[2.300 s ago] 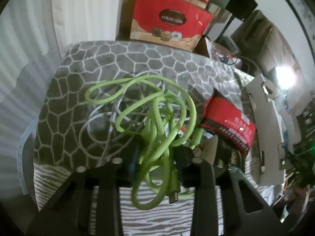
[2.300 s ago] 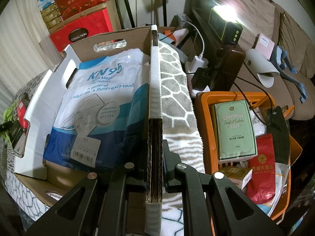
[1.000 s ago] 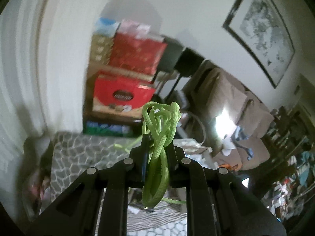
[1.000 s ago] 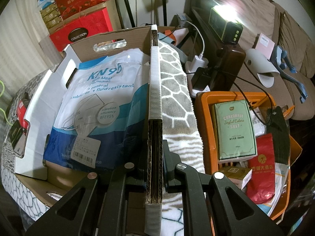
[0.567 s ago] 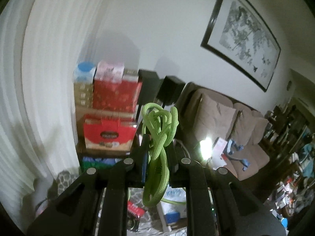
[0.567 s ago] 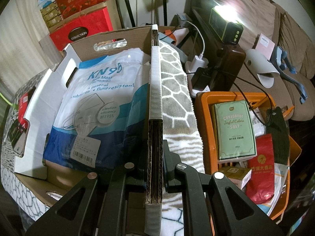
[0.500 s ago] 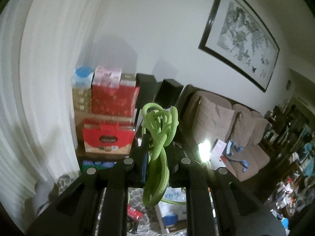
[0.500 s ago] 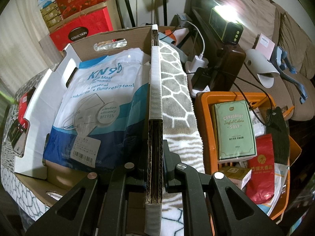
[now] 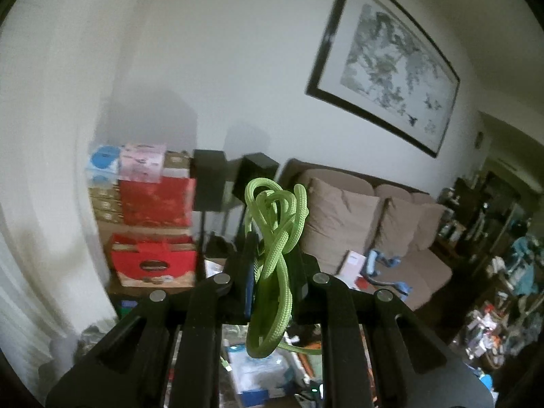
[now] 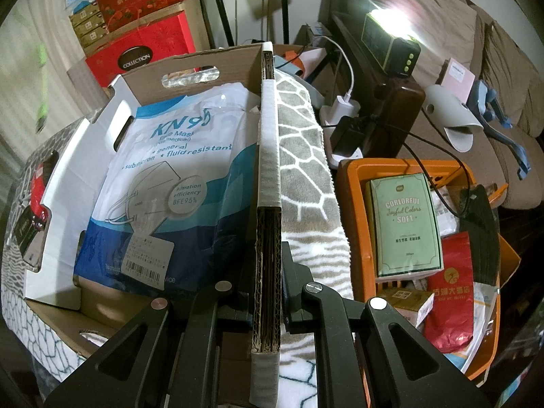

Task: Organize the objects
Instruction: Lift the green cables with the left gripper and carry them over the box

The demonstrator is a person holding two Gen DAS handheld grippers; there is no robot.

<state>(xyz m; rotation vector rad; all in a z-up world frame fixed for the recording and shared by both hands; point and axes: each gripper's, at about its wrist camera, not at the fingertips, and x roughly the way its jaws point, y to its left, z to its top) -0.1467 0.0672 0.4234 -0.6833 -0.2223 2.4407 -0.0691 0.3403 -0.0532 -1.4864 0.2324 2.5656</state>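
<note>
My left gripper is shut on a tangled green cord and holds it high in the air, facing the wall and sofa. Loops hang below the jaws. A blurred green piece of the cord shows at the far left of the right wrist view. My right gripper is shut on the right wall of a cardboard box. A KN95 mask pack lies inside the box. A red packet lies left of the box on the grey patterned cloth.
An orange crate with a green tissue pack and a red bag stands right of the box. Red gift boxes are stacked behind. A lamp, chargers and a sofa are to the right.
My left gripper has lifted the green cord off the cloth and now points higher toward the wall. The right gripper and the box have not moved.
</note>
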